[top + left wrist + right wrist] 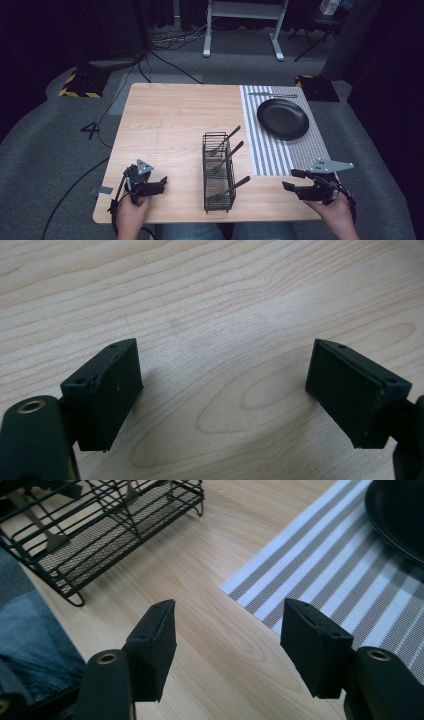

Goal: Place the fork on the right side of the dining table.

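A wire basket stands mid-table holding three utensils. The left gripper rests left of it, the right gripper right of it, both spread wide and empty, seemingly poised to start. A plate waits beyond, on a striped mat.

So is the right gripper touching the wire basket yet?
Apart. In the high view the right gripper sits well right of the wire basket, bare table between them; the right gripper view shows its open jaws holding nothing.
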Tool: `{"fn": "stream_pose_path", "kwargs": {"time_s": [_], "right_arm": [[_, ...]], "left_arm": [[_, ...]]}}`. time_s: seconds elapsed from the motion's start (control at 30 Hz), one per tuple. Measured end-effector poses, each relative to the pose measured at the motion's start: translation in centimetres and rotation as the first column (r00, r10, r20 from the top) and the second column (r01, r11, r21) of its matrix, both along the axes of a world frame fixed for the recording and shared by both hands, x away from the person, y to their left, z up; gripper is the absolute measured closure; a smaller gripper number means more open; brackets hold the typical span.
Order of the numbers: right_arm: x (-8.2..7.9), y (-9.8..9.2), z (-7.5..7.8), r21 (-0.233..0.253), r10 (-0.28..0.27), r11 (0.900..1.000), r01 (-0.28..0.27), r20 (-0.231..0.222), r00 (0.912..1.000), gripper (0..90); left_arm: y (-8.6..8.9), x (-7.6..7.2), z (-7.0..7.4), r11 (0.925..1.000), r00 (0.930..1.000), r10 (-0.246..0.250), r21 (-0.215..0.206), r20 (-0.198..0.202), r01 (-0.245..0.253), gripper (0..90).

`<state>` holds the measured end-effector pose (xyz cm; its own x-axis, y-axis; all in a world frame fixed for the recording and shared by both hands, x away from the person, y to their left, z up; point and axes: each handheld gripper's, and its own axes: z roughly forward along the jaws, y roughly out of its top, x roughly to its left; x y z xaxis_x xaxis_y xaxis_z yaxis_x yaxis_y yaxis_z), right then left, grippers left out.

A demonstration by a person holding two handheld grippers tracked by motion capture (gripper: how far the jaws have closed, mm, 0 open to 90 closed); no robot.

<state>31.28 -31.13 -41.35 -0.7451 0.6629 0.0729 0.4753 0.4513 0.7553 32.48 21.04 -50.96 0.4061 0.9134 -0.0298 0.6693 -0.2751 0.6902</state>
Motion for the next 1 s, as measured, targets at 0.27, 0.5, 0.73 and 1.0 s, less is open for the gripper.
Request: {"fn": "stream_pose_path", "kwargs": {"time_s": [0.27,0.5,0.73,1.0], "right_arm": [[-0.4,2.0,2.2,0.042,0.072,0.997,-0.072,0.009,0.9974,41.1],[-0.3,3.5,3.2,0.052,0.119,0.991,-0.12,0.025,0.9926,41.1],[0.0,5.3,4.3,0.09,0.16,0.983,-0.161,0.016,0.9869,41.9],[-0.5,7.4,4.9,0.106,0.231,0.967,-0.232,0.016,0.9728,42.0]], "left_arm": [[-0.2,0.1,0.0,0.9998,0.9999,0.017,-0.001,0.0,-0.017,14.1],[-0.2,0.1,0.0,0.9998,0.9998,0.02,-0.001,0.0,-0.02,14.0],[-0.2,0.1,0.0,0.9998,0.9998,0.019,-0.001,-0.001,-0.019,14.0],[-0.2,0.1,0.0,0.9998,0.9998,0.018,-0.002,-0.001,-0.018,14.0]]}}
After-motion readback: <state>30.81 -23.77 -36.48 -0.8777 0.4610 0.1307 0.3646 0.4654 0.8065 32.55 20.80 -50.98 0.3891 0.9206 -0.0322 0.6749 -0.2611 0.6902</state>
